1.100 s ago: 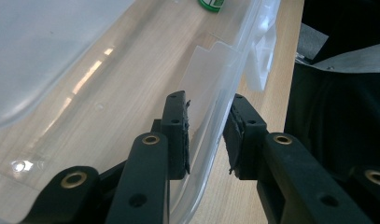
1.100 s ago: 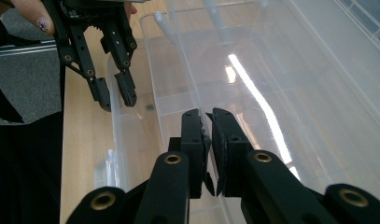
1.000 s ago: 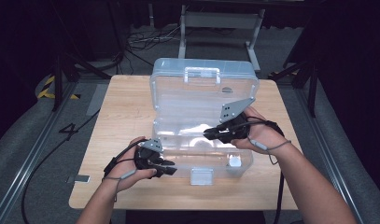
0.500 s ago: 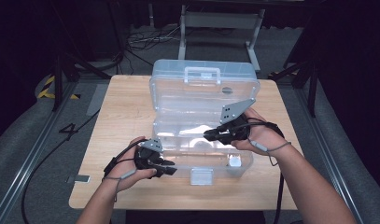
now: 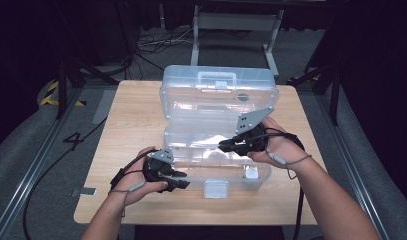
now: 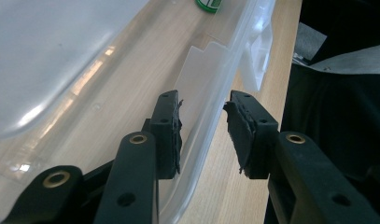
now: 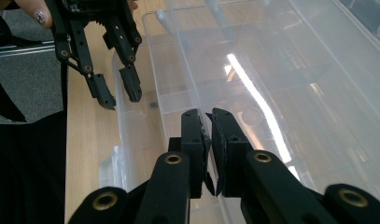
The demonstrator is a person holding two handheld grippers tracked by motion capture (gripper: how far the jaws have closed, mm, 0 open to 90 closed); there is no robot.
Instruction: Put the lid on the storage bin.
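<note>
while your left gripper straddles the front wall of the clear plastic box, its jaws have just been opening: they stand at a middling width with the wall between the pads and a visible gap on the outer side, so nothing is clamped. the box sits open mid-table, its long axis running left to right across you, lid tipped up at the back. your right gripper is nearly closed, pinched on a thin clear wall at the box's right end; i judge that a grip. the front latch lies just right of your left gripper, so that hand is the nearer one for it.
</note>
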